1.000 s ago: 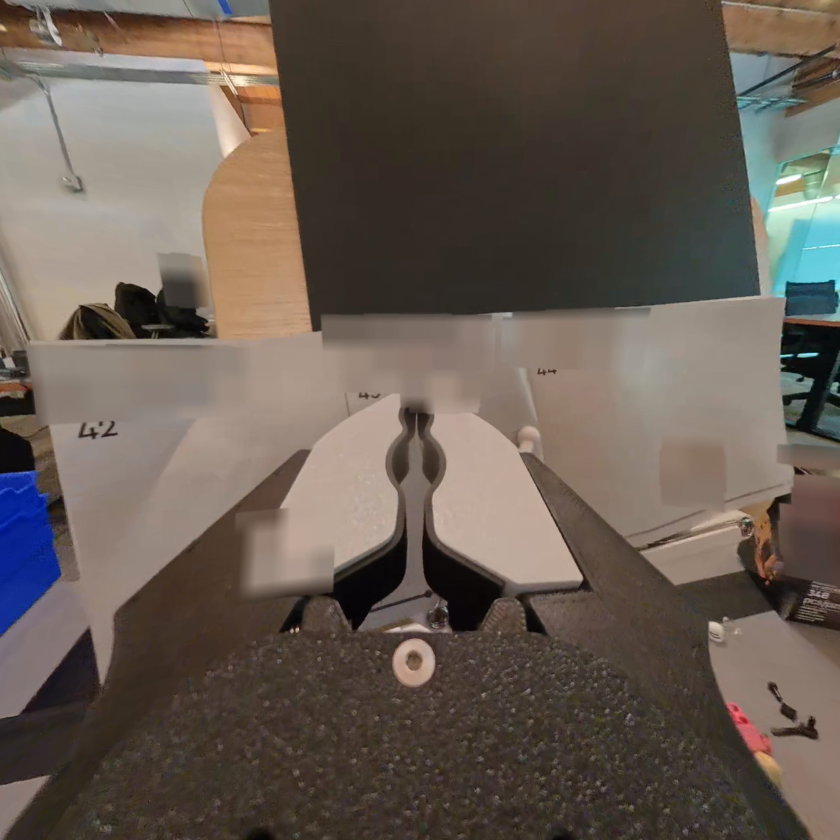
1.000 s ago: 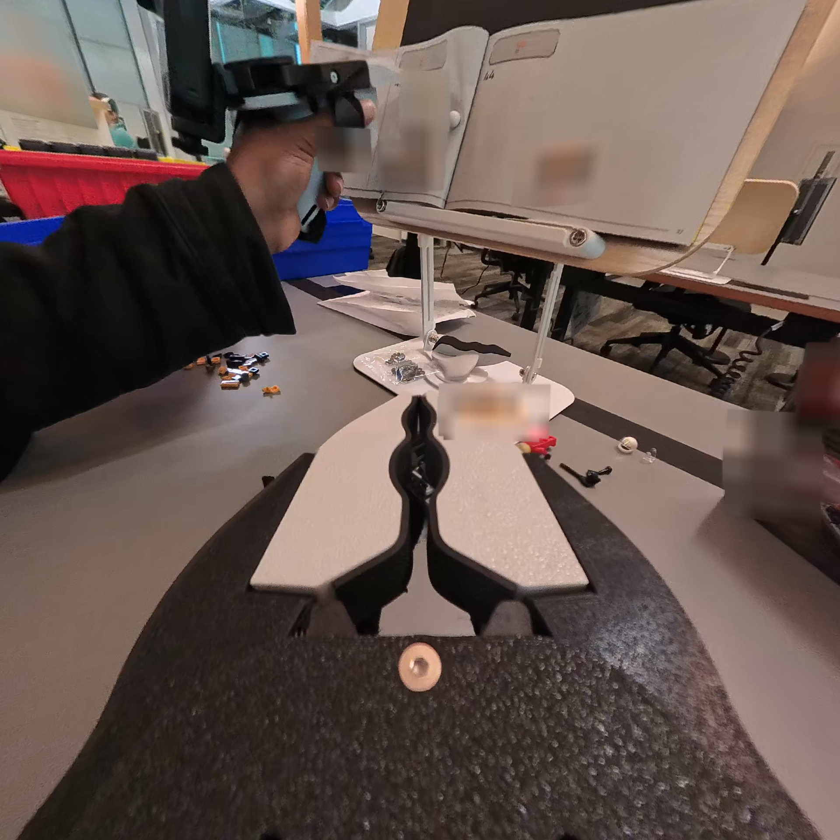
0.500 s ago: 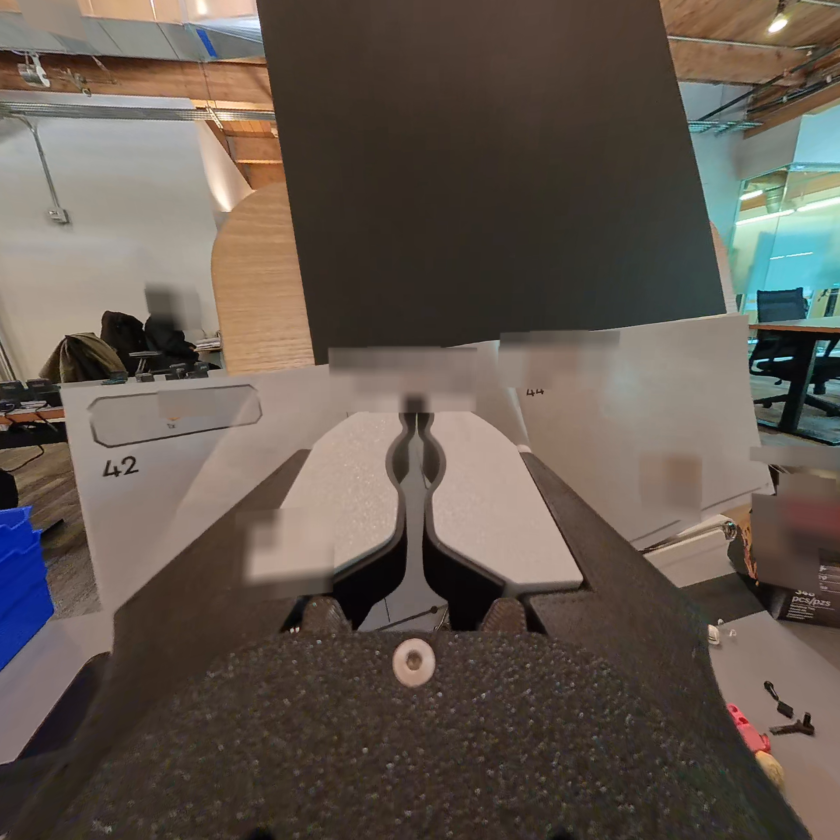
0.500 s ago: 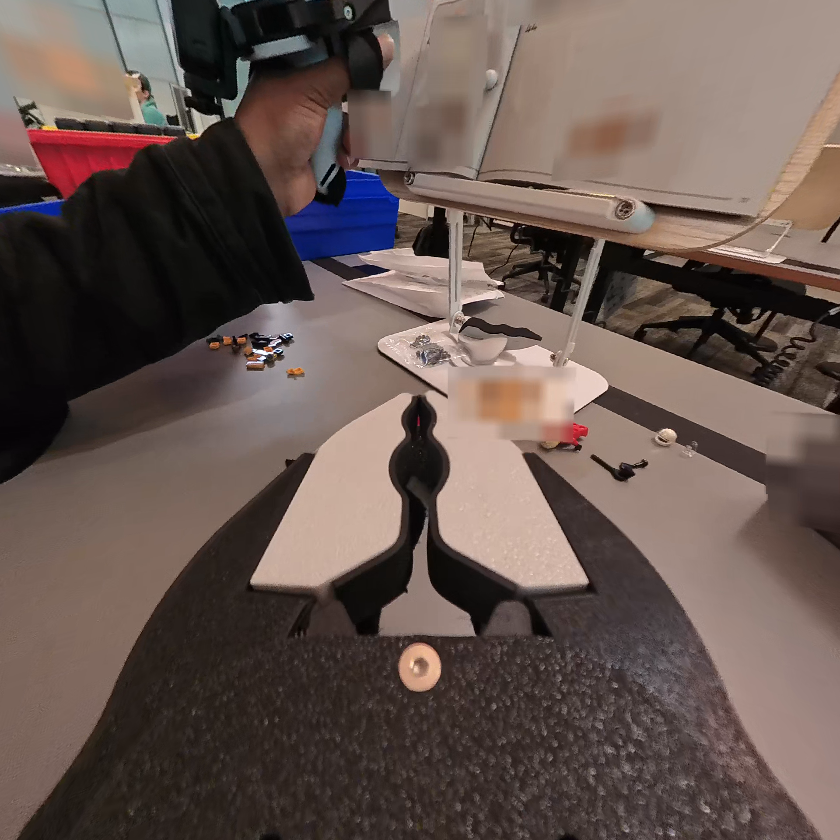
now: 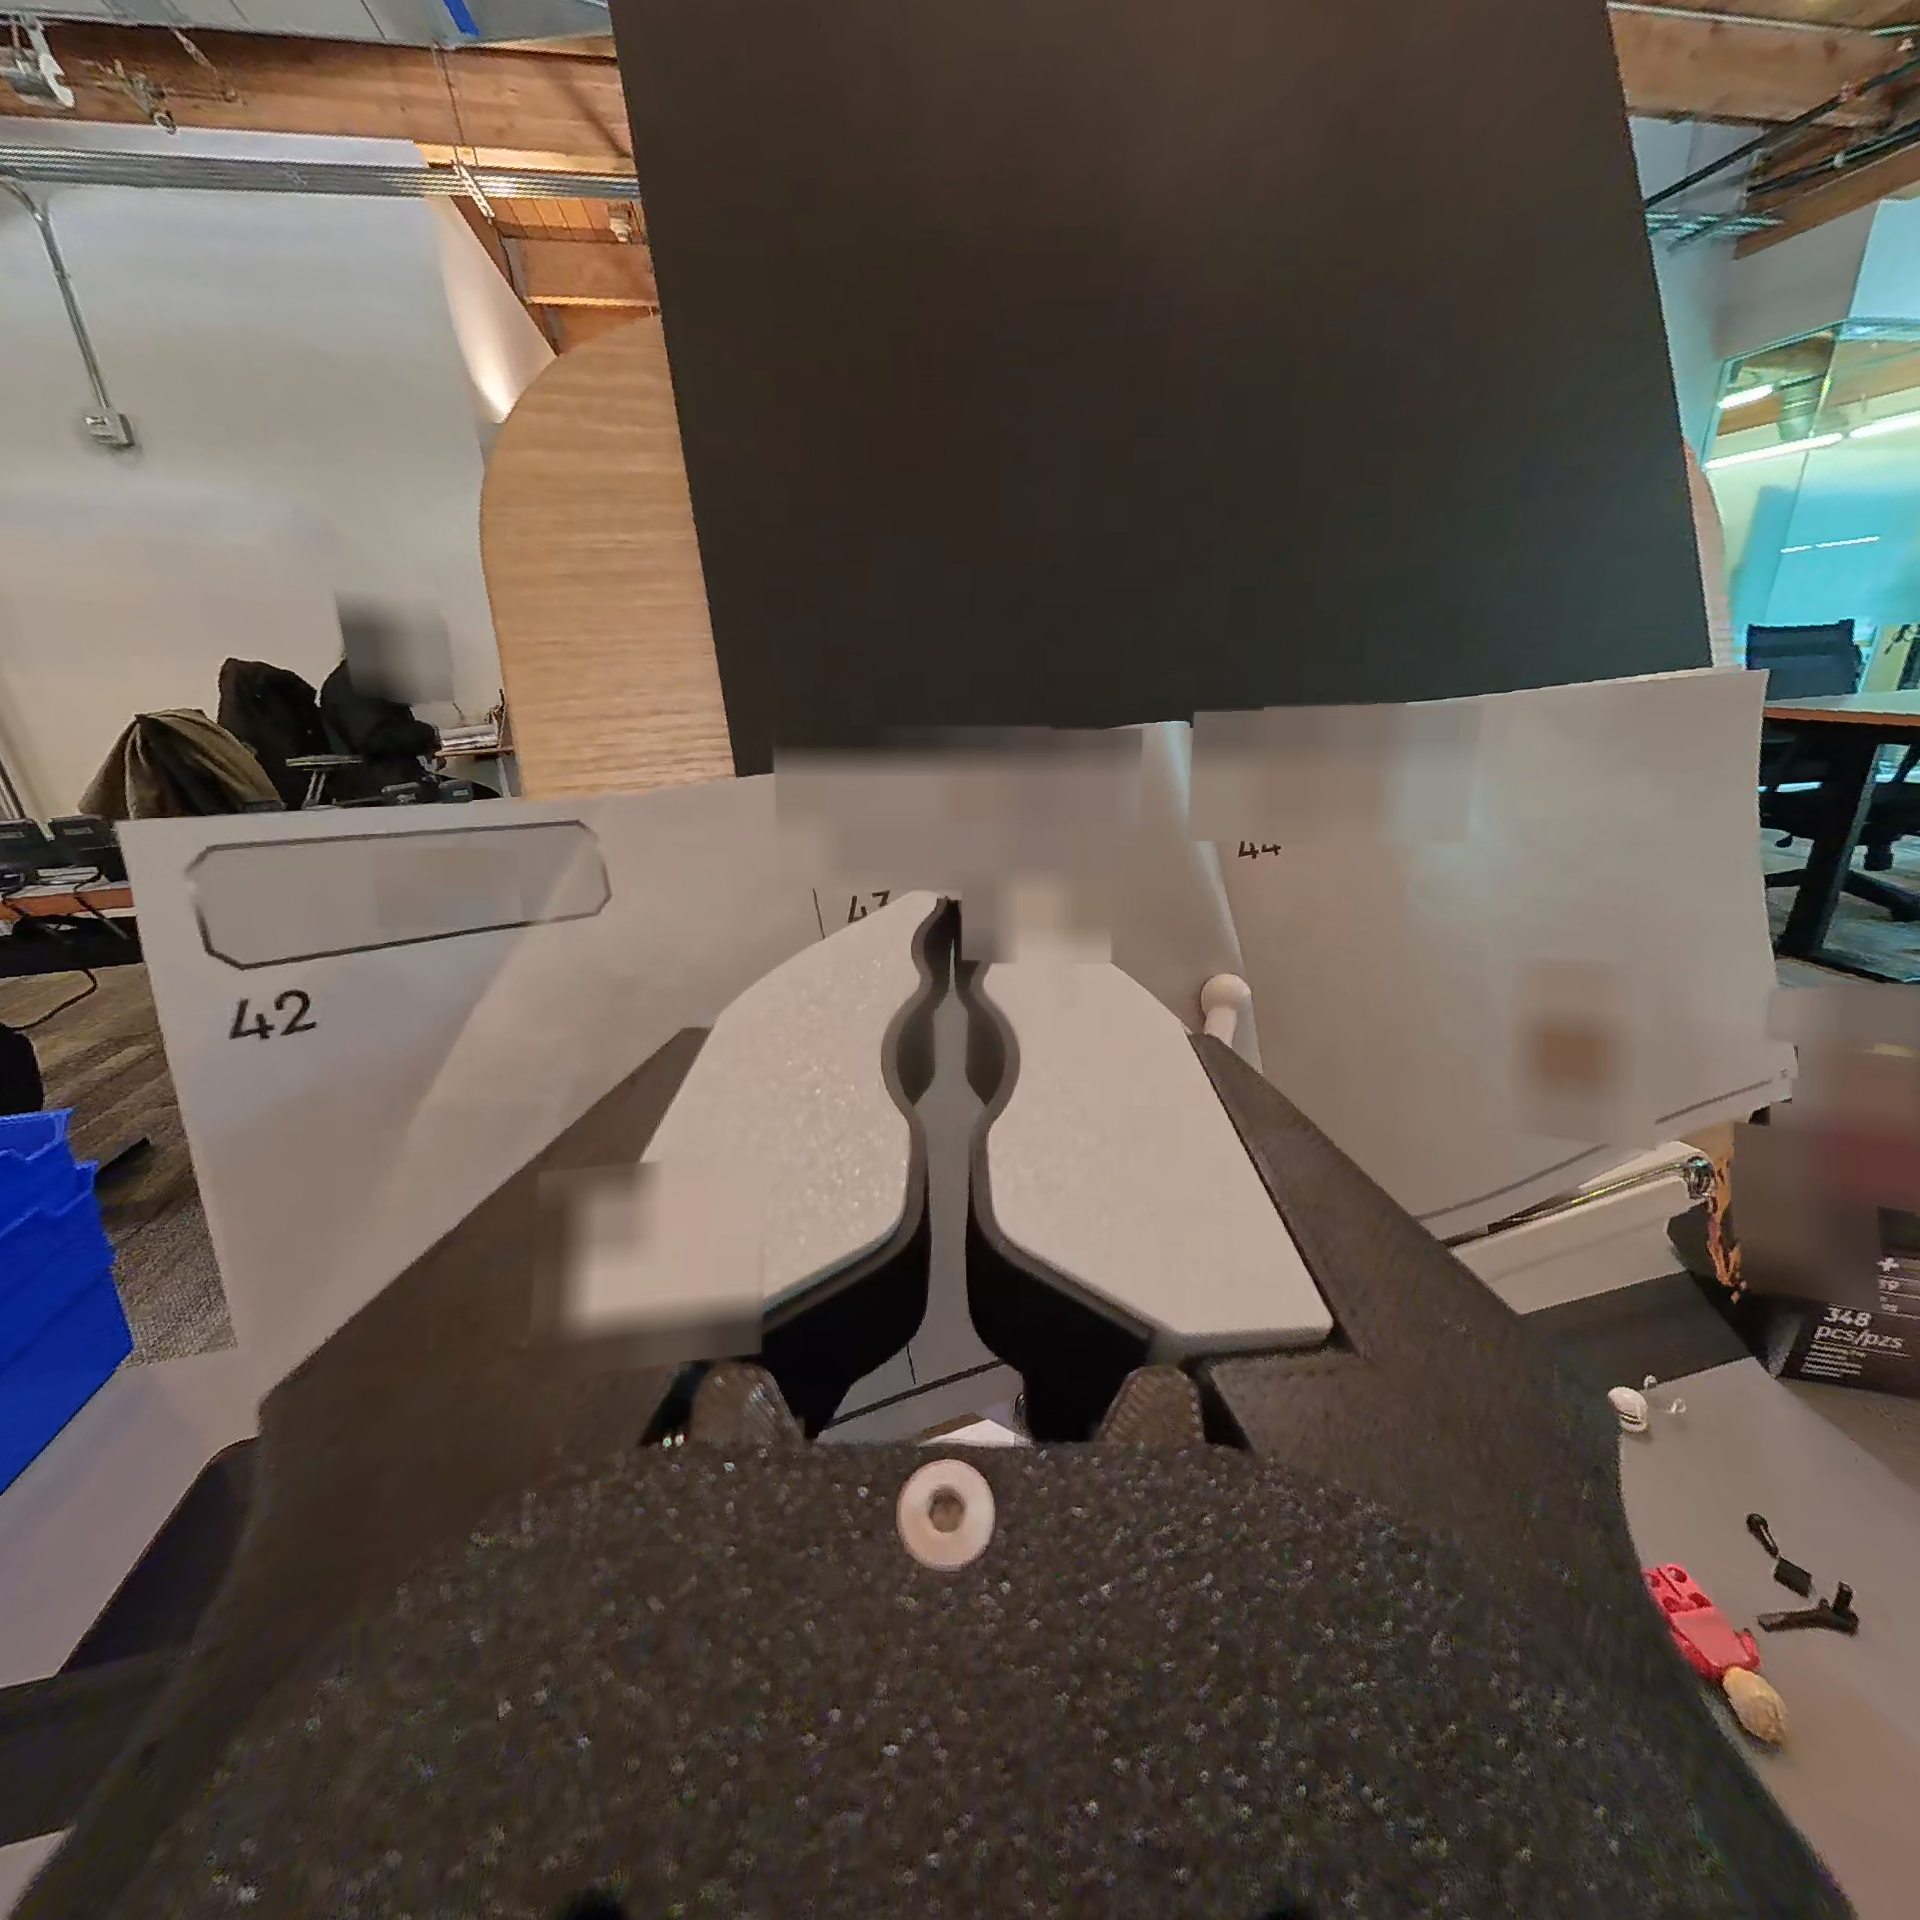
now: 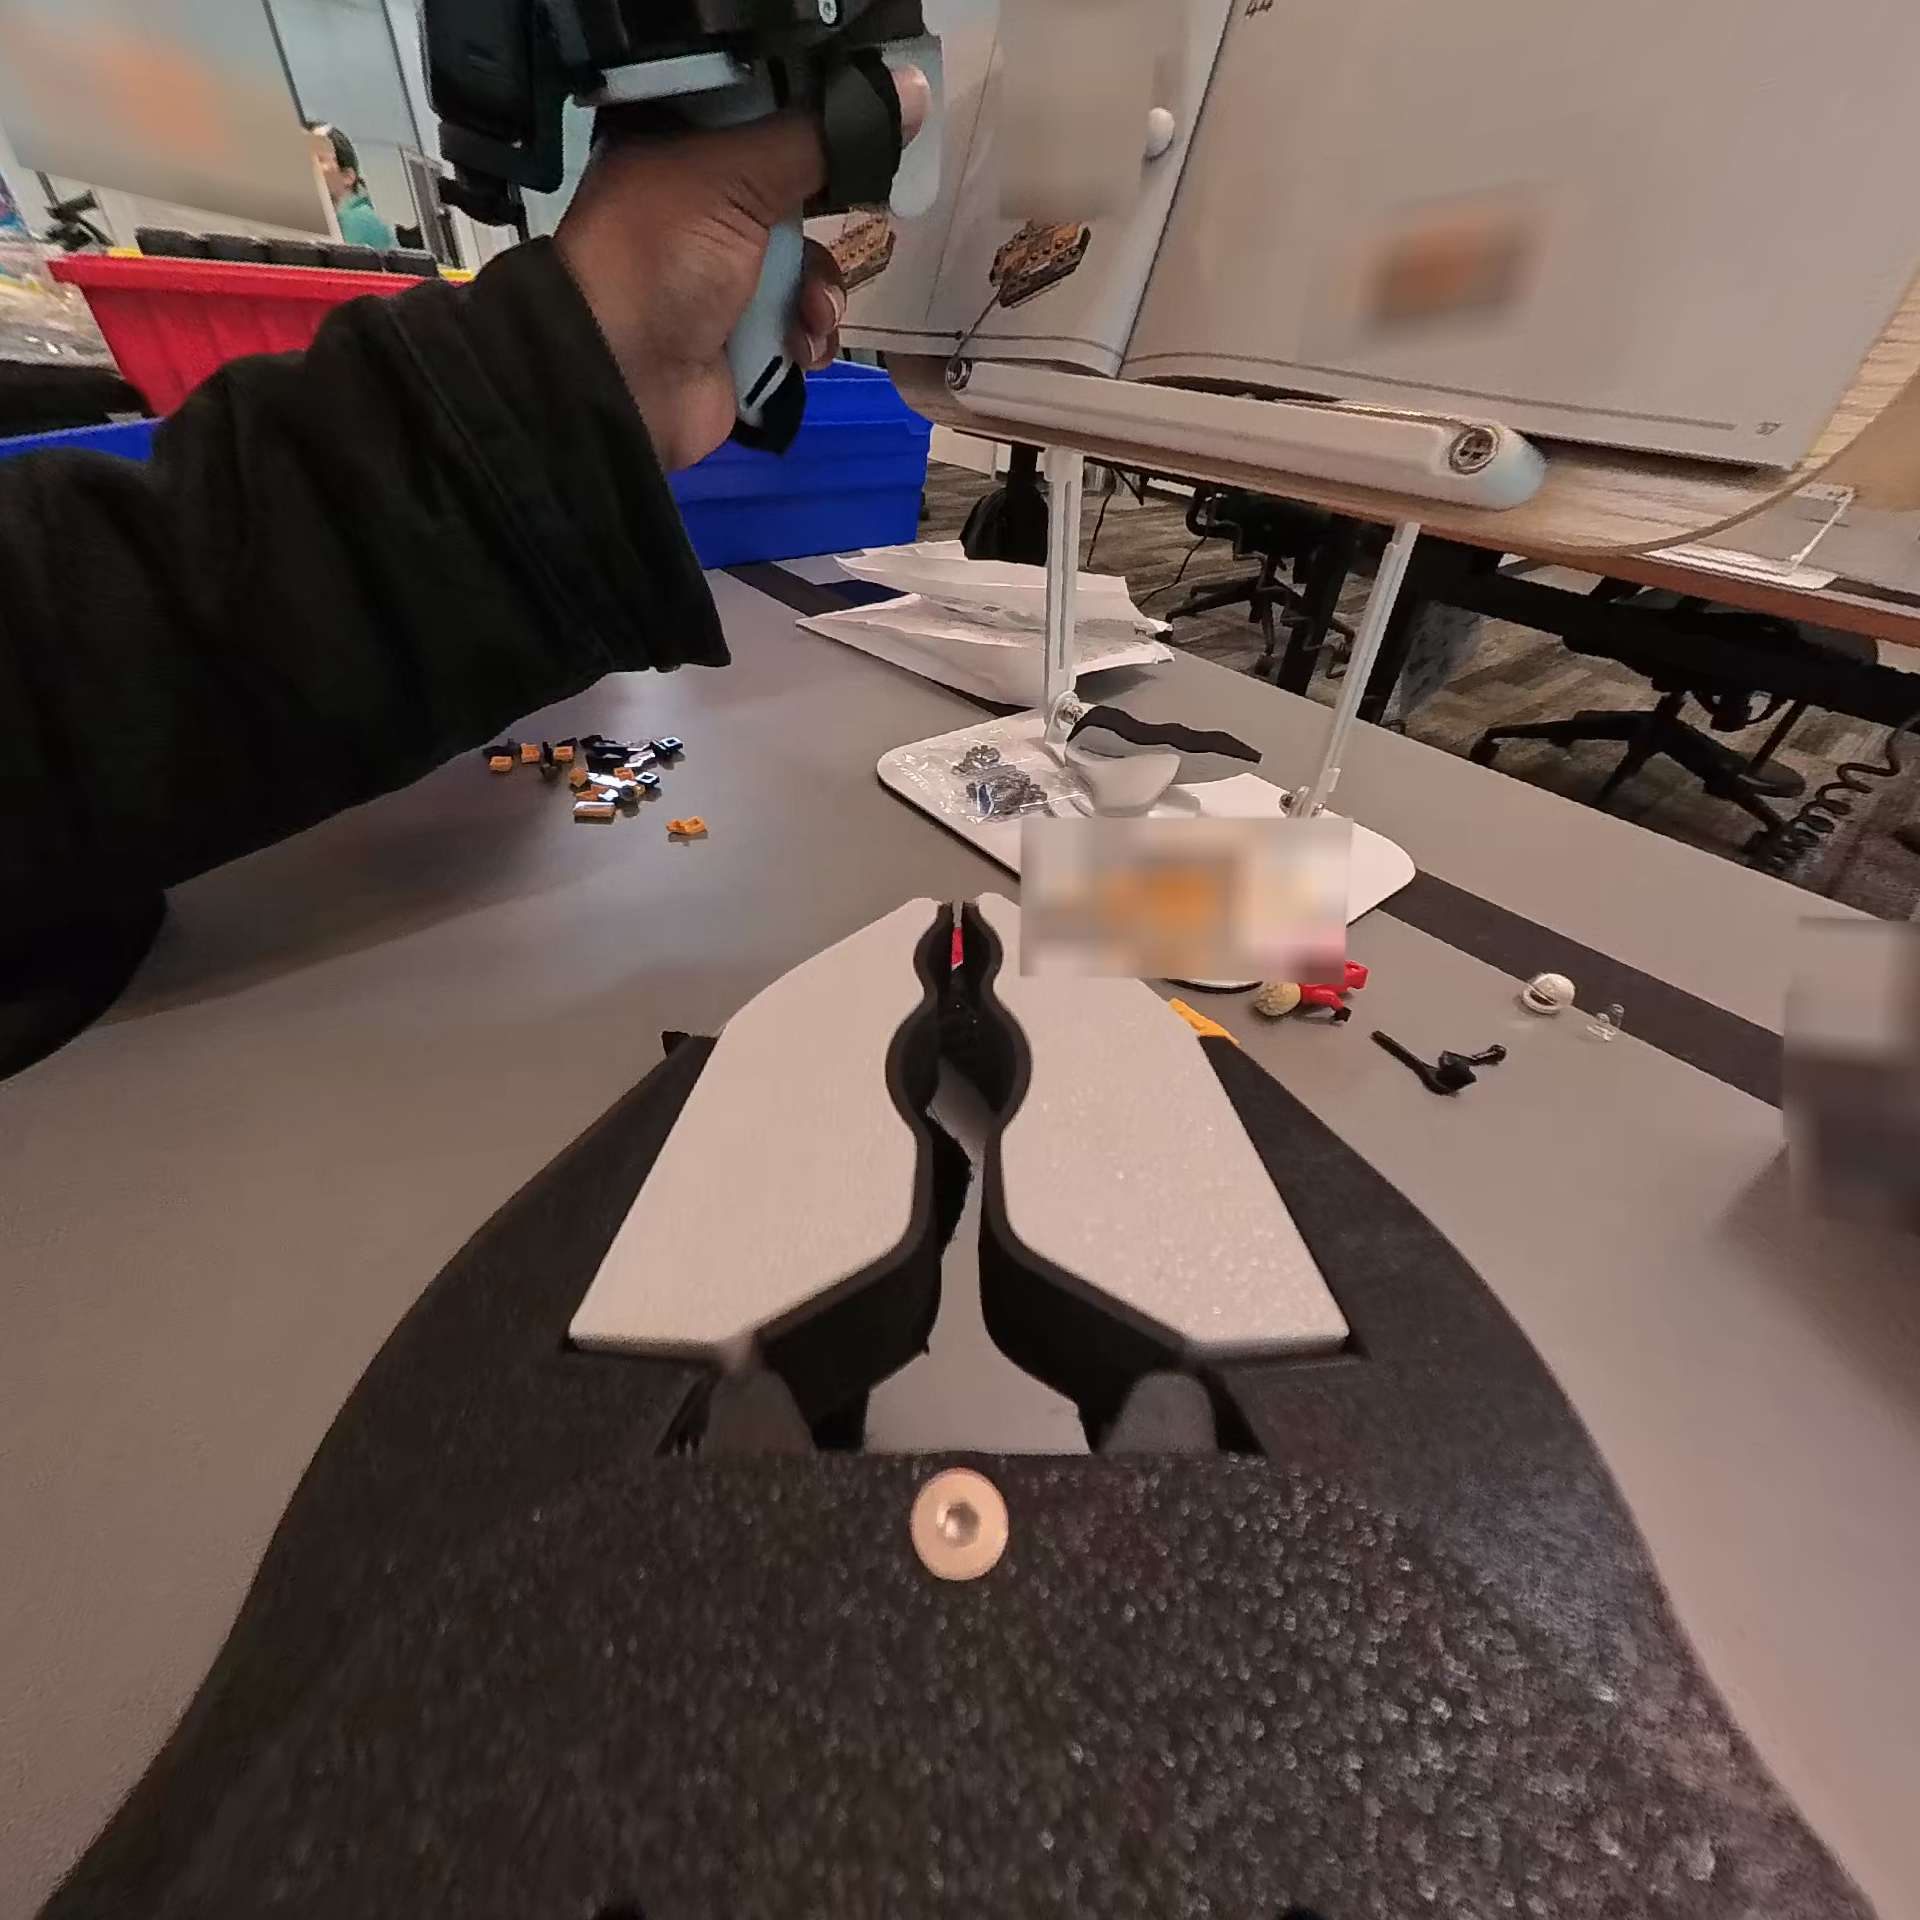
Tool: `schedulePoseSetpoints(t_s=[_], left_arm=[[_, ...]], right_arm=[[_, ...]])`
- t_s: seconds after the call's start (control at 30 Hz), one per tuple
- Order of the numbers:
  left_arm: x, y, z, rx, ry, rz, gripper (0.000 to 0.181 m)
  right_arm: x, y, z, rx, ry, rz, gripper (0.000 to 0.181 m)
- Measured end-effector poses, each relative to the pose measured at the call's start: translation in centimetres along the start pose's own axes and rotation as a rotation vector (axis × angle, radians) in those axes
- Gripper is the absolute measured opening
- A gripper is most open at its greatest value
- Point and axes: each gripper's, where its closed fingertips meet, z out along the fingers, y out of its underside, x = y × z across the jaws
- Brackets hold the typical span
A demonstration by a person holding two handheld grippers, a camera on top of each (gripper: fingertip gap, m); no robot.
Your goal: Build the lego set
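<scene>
The left gripper point(image 5: 951, 930) is raised to an open, pale grey instruction booklet point(image 5: 416, 1039) propped on a white wire book stand point(image 6: 1195, 416). Its two white-faced fingers are pressed together, with only a thin slit between them. The tips sit against the pages near the booklet's centre fold. Whether a sheet is caught between them cannot be told.

Since a second ago, the left-hand leaf of the booklet has changed. It was bowed and partly smeared across the view, and now it lies flatter and reads as a plain sheet. The left hand point(image 6: 696, 270), in a black sleeve point(image 6: 312, 582), has risen higher against the booklet in the right wrist view. This suggests a page turn is finishing, so the next building step should now be on show.

The right gripper point(image 6: 961, 920) stays low over the matte grey table point(image 6: 416, 987) and has drifted nearer the stand's flat white base point(image 6: 1382, 873). Its fingers are closed on a small black lego piece with a touch of red point(image 6: 958, 1023), held in the hollow between them.

The rest of the set is loose on the table:
- A scatter of tiny orange and black bricks point(image 6: 597, 774) lies well to the left.
- A red piece with a tan end point(image 6: 1314, 987), a thin black part point(image 6: 1439, 1060) and a small white rounded part point(image 6: 1546, 992) lie to the right of the gripper.

No assembled model shows clearly, because a blurred patch covers the spot just ahead of the right gripper's fingers.
</scene>
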Motion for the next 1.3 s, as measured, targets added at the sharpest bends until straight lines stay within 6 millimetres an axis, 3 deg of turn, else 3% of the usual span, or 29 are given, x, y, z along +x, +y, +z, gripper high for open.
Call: schedulePoseSetpoints(t_s=[0.7, 1.3], left_arm=[[0.6, 2.1, -0.1, -0.063, 0.001, 0.004, 0.000], [2.4, 3.5, -0.8, -0.058, 0.007, -0.006, 0.000]], right_arm=[[-0.4, 0.6, 0.3, -0.028, -0.026, -0.001, 0.002], [-0.6, 0.7, 0.3, -0.033, -0.035, -0.003, 0.002]])
